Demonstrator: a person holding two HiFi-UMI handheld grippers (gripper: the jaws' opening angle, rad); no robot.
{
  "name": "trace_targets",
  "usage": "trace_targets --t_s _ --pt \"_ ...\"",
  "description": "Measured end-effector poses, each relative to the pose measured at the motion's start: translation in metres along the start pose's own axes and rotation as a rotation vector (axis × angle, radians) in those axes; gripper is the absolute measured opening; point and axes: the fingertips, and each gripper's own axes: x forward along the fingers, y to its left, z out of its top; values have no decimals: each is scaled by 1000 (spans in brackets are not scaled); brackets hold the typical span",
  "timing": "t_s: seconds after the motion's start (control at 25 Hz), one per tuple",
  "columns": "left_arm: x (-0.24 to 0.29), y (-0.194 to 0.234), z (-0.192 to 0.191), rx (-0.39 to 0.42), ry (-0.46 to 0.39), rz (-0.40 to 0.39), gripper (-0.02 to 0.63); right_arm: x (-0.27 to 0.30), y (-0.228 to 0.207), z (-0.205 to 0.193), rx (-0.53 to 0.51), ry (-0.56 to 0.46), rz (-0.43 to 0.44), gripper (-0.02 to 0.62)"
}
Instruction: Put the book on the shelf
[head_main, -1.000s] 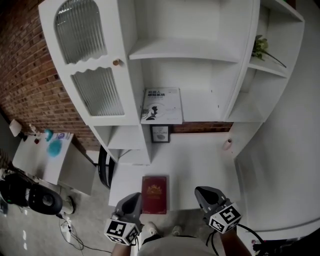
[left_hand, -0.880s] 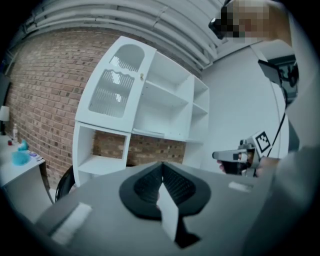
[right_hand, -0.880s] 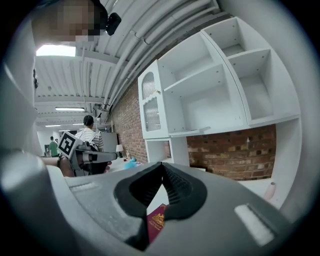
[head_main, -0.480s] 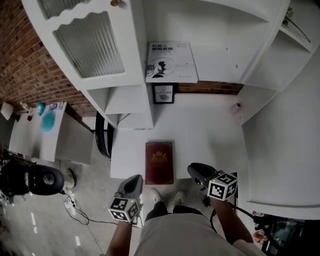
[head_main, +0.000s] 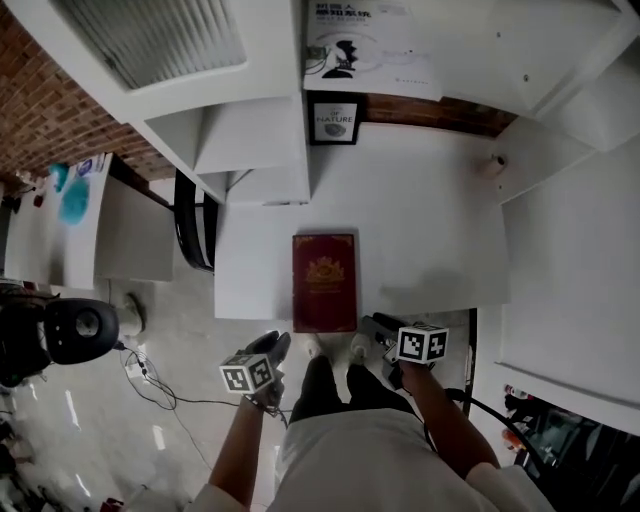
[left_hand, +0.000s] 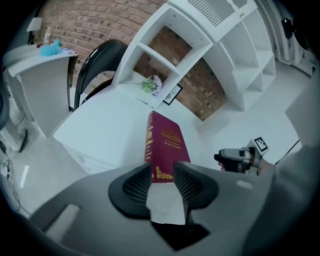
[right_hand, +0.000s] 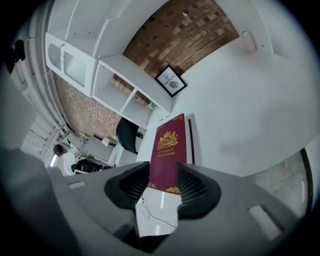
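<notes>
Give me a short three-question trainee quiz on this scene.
1. True or false: the left gripper or right gripper grips the red book.
2. The red book: A, stands upright; B, lies shut and flat on the white desk; C, lies open.
3. What stands straight behind the book, at the desk's back?
Key: 1 false, both grippers' jaws, just opening, hold nothing; 2 B; 3 the framed picture.

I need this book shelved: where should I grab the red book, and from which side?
Take the red book by its near short edge, coming from the desk front: it lies flat, and that edge seems to overhang the rim.
</notes>
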Motion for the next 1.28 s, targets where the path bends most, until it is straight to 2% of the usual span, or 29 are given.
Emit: trace_targets --t_s 0.08,0.16,0.24,0.36,0.48,0.64,0.72,0.84,1.04,1.28 --pt "13 7 -2 10 3 -22 198 20 -4 0 -64 14 -10 202" --pt "25 3 6 87 -17 -33 214 41 -9 0 -134 29 -23 239" --pt "40 -4 17 176 -31 -43 215 61 -16 2 -189 29 -51 241" --pt "70 -2 26 232 -19 -41 251 82 -27 4 -202 13 -100 264" --pt "88 7 25 196 11 -42 289 95 -31 -4 -197 19 -114 283" --pt "99 2 13 179 71 -97 288 109 -29 -20 -204 54 -84 285" --pt "99 2 10 166 65 -103 278 111 -27 -23 -206 47 -76 285" --pt "94 7 7 94 43 -116 256 109 -26 -28 -204 53 -65 285" --pt "78 9 -11 105 45 -88 255 99 -15 -57 -200 111 -31 285" --pt "65 18 -40 75 59 -68 268 89 -16 -88 -176 154 0 285"
